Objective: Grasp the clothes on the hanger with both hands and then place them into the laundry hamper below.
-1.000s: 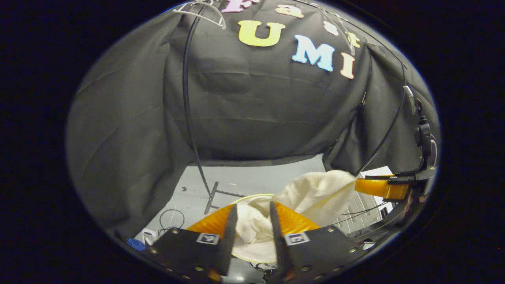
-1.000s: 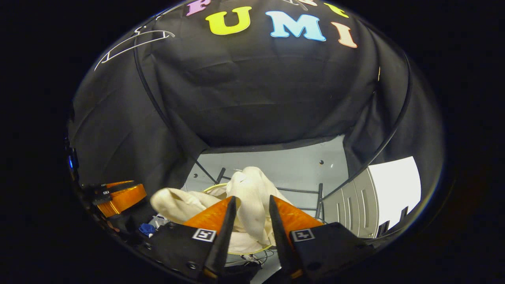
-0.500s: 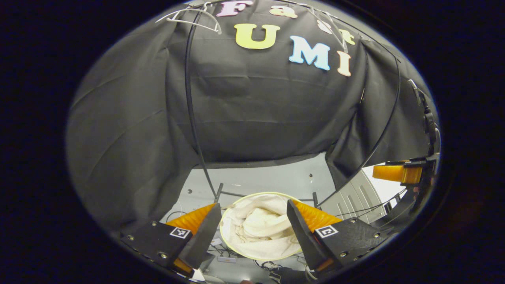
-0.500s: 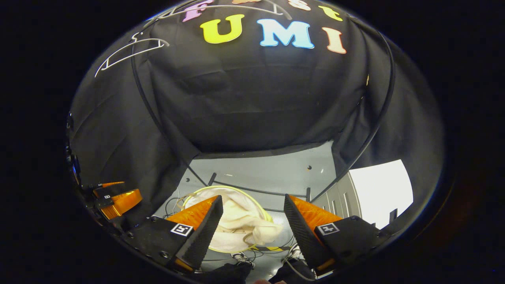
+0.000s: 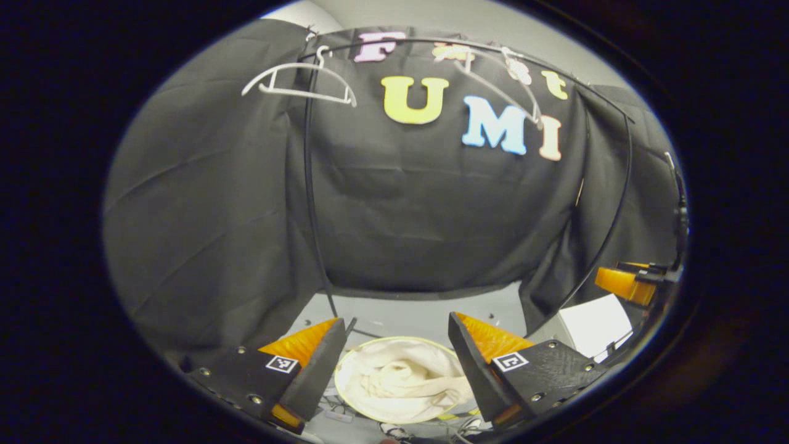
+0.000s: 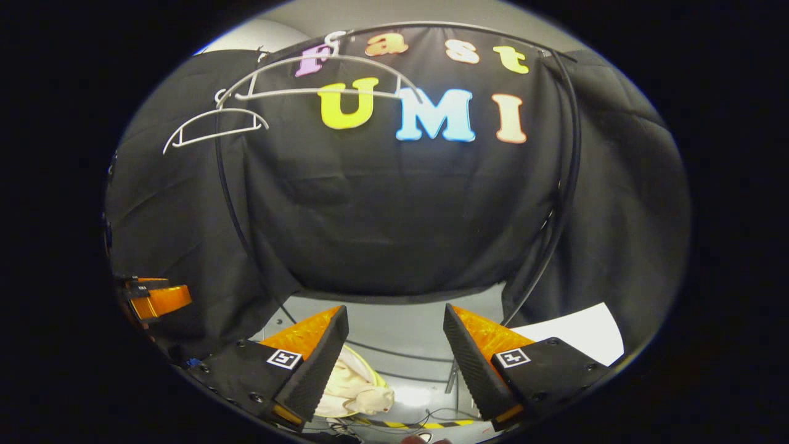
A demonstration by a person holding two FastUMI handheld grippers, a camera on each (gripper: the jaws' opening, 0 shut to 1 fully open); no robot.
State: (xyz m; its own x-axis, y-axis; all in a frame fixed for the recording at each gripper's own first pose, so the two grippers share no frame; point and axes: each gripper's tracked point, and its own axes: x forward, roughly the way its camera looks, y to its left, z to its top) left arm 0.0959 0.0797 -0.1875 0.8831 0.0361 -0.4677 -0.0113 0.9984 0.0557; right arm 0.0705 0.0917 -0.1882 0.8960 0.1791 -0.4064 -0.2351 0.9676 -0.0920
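Both hand-held grippers (image 5: pixel 394 336) (image 6: pixel 394 327) agape, empty

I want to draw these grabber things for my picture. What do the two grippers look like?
Each gripper, the left gripper and the right gripper, has two wedge-shaped fingers that taper toward the tips, with ridged inner pads. Each finger sits on a flat black plate with small round screws and a little square black-and-white marker tag. No sleeves or hands are clear enough to describe.

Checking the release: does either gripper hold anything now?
Nothing: left gripper and right gripper gape open; the cream garment lies in the hamper.
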